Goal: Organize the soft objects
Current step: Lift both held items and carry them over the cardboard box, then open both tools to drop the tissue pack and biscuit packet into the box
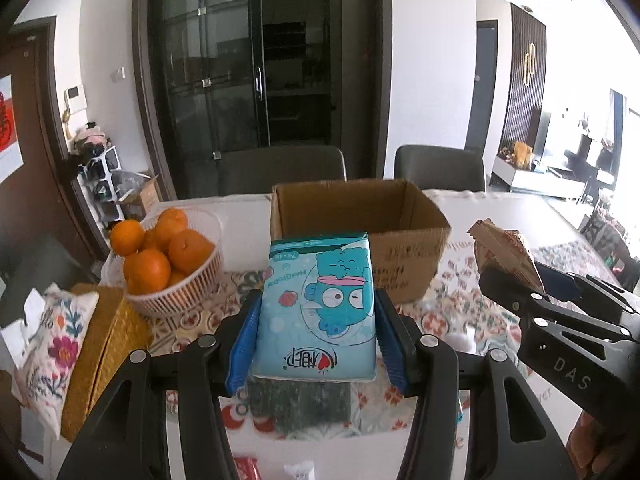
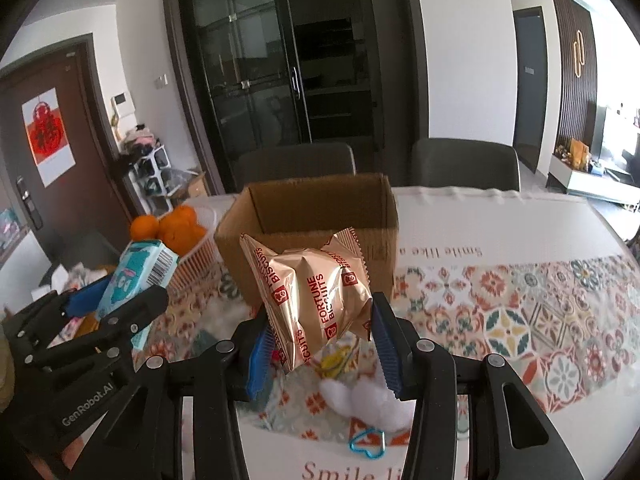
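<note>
My left claw (image 1: 316, 332) is closed on a blue tissue pack (image 1: 318, 312) printed with a cartoon fish, with the blue pads (image 1: 244, 344) pressing its two long sides; the pack is held upright above the bench (image 1: 540, 216), just in front of the cardboard box (image 1: 360, 216). My right claw (image 2: 320, 344) is closed on a gold packet of Fortune Biscuits (image 2: 316, 296), gripped at its lower part between the pads (image 2: 386, 348) and tilted slightly, with its crimped top edge near the front wall of the cardboard box (image 2: 312, 208). The box stands open-topped on the patterned tablecloth (image 2: 520, 312); no contents are visible in it from either view. A white basket of oranges (image 1: 168, 256) sits to the left of the box, near it. A floral pouch (image 1: 48, 344) and a yellow woven box (image 1: 100, 344) lie at the left edge of the bench. Below the right claw, a white fluffy item (image 2: 372, 400) and a blue heart-shaped clip (image 2: 366, 442) rest on the tablecloth. In the left wrist view the right claw (image 1: 516, 280) appears at right, holding the packet (image 1: 504, 252) beside the box.
</note>
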Available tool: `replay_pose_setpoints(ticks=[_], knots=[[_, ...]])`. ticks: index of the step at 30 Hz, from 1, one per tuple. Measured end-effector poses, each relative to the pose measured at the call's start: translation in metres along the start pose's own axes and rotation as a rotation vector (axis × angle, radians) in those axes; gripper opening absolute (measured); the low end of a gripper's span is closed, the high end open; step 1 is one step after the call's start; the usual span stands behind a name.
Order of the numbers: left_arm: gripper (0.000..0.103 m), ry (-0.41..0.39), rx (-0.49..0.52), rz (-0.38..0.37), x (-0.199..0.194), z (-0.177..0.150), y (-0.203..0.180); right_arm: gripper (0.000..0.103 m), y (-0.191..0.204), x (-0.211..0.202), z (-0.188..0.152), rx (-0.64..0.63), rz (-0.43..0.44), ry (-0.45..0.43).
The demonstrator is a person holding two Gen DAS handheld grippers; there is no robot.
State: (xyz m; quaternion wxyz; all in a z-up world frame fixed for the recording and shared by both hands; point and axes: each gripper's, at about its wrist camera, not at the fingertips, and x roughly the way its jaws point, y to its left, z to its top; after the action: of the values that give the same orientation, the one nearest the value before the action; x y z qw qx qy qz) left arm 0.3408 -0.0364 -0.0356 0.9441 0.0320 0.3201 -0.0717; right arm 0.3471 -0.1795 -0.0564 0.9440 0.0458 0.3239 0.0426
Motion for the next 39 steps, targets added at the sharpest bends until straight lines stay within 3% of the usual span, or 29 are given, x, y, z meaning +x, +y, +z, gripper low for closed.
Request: replay_pose_setpoints(ticks=[9,17,30,39], knots=[[0.054,-0.033,-0.004,0.001,0.015,0.044,0.007,0.047,-0.005,0.016,0.046,0.014,0.017,-0.022],[0.054,-0.034,-0.001,-0.008,0.041,0.087,0.009,0.047,-0.017,0.046,0.083,0.027,0.039,0.014],[0.054,0.087,0.01,-0.035,0.107,0.126,0.01,0.047,-0.035,0.113,0.115,0.063,0.072,0.177],[0.054,0.225,0.0,-0.055,0.159,0.141,0.011,0.048,-0.04,0.167,0.126,0.072,0.081,0.333]])
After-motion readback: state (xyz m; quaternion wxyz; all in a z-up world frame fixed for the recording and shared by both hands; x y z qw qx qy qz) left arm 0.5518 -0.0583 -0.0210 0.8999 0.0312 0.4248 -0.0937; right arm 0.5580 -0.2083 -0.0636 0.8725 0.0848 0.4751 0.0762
